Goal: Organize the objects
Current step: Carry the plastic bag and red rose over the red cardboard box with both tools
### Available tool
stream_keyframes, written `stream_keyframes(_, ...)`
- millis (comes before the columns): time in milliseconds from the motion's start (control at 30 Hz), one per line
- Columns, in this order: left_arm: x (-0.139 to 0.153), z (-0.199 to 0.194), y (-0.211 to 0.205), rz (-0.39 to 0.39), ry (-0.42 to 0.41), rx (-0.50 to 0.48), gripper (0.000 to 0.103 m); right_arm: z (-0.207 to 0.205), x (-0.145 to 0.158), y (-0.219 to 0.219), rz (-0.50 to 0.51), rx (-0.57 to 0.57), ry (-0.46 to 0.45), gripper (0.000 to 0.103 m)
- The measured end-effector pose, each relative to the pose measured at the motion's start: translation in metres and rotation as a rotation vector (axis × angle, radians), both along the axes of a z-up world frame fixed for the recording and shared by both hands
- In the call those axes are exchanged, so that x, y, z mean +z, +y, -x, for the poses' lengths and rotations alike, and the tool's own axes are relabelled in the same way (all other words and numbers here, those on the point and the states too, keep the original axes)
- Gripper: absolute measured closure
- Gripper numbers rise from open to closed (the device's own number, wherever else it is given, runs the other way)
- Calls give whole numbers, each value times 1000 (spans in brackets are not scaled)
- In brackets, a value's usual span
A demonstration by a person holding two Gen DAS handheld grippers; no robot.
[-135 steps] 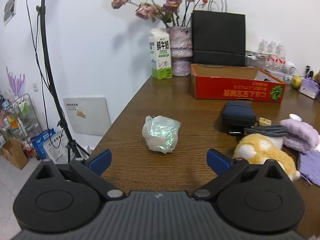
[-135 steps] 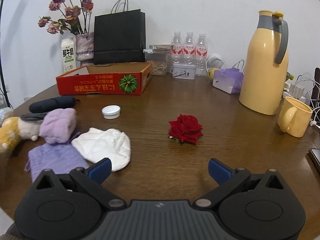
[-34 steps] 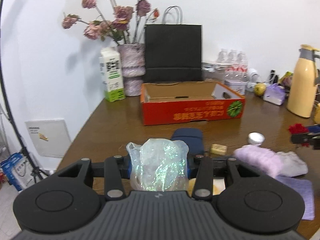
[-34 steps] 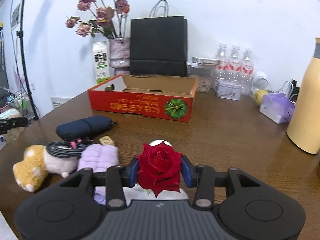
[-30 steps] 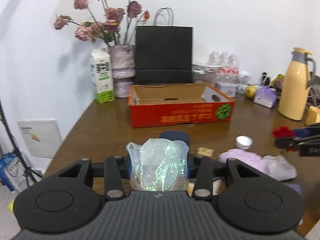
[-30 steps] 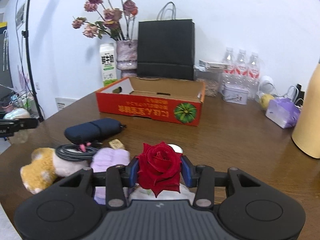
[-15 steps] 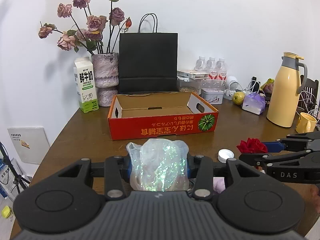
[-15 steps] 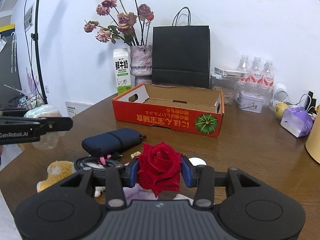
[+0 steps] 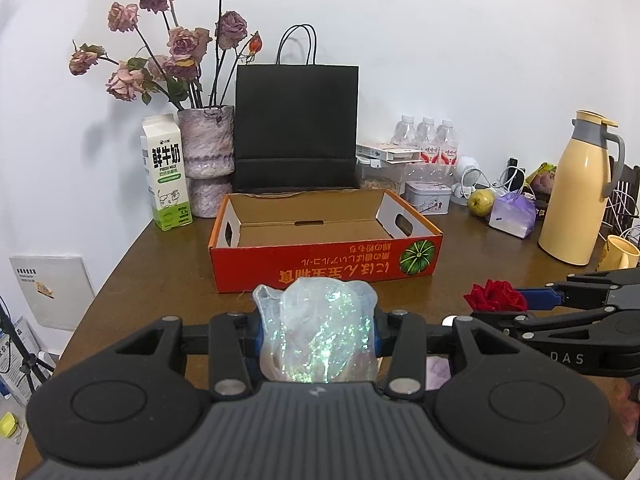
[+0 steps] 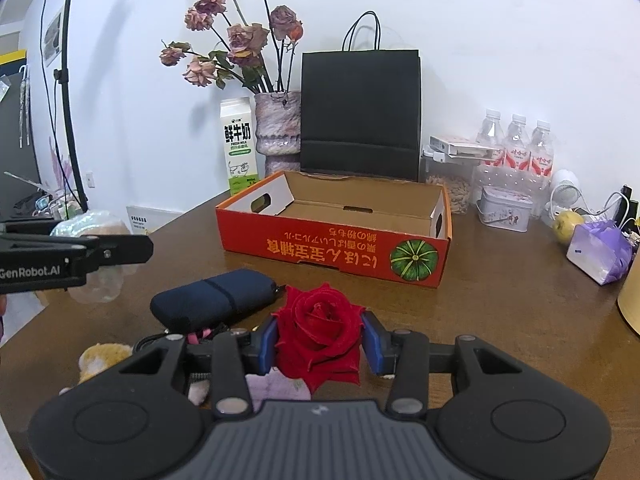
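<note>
Brown wooden table (image 9: 160, 272), white wall behind; left gripper (image 9: 318, 334) clamped on a crumpled iridescent bag (image 9: 318, 336) at lower centre, right gripper (image 10: 320, 338) pinching a red rose (image 10: 320, 332), also lower centre. Beyond each stood the empty red cardboard box (image 9: 320, 272) mid-frame, black paper bag (image 9: 296, 128) behind. Risk, judged: soft loads could slip or crush, and both grippers converging on the box might collide.

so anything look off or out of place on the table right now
The red cardboard box sits with its printed text upside down, so it faces away from the cameras. The flowers in the vase look wilted and faded. Nothing is spilled or visibly broken.
</note>
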State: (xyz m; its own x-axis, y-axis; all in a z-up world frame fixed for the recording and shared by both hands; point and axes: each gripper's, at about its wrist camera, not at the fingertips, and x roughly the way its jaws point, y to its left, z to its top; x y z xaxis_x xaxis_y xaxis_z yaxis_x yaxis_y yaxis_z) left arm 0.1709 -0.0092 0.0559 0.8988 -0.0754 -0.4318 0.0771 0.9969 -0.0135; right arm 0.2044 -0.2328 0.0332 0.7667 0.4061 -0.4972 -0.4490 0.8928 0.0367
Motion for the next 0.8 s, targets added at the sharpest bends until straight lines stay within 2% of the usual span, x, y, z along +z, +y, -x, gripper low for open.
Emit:
stream_keyframes(167,2,-15,0,0,5,-5,59,-9,2,2,-1,0,0,61)
stream_keyframes(800,11,-94,11,22,46,6,59,-91,15,14,0,-6,14,61)
